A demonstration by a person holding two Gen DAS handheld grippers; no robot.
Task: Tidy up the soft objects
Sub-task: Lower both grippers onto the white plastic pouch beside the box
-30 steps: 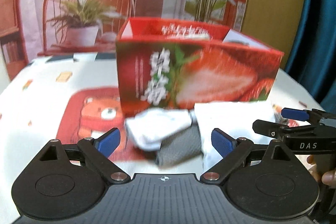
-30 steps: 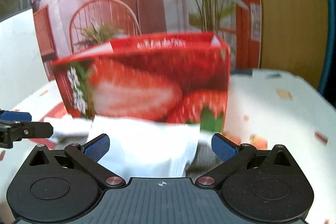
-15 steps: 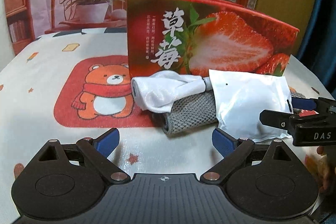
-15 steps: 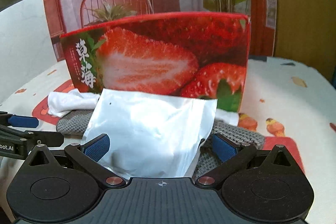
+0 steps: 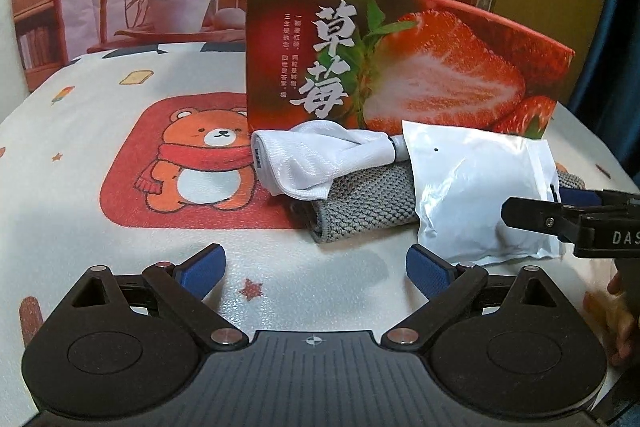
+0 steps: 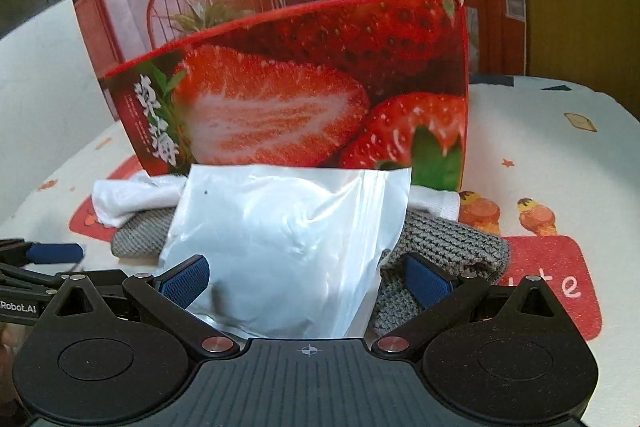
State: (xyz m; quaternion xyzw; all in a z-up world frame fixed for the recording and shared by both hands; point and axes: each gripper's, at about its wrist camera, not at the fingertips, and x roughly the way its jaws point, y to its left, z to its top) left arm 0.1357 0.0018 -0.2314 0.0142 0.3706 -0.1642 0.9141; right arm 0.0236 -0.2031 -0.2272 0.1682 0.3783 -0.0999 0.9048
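Observation:
A white plastic pouch [image 6: 288, 247] lies on a grey knitted cloth [image 6: 452, 247], in front of the red strawberry box [image 6: 320, 87]. A bunched white cloth [image 5: 316, 159] rests on the knit's left end against the box. My right gripper [image 6: 306, 279] is open, its fingers standing either side of the pouch's near end. My left gripper [image 5: 314, 269] is open over bare tablecloth, a little short of the grey knitted cloth [image 5: 360, 199], with nothing between its fingers. The right gripper [image 5: 552, 205] shows at the pouch's [image 5: 476, 195] right edge in the left wrist view.
The table wears a white tablecloth [image 5: 120, 259] printed with a bear on a red patch [image 5: 200, 163]. The box [image 5: 400, 75] stands upright behind the pile. A backdrop with a chair and potted plants hangs behind. A person's hand [image 5: 616, 323] shows at the right.
Both grippers have dropped lower and the box top is out of sight. The left gripper has backed away from the pile. The right gripper's fingers now flank the pouch.

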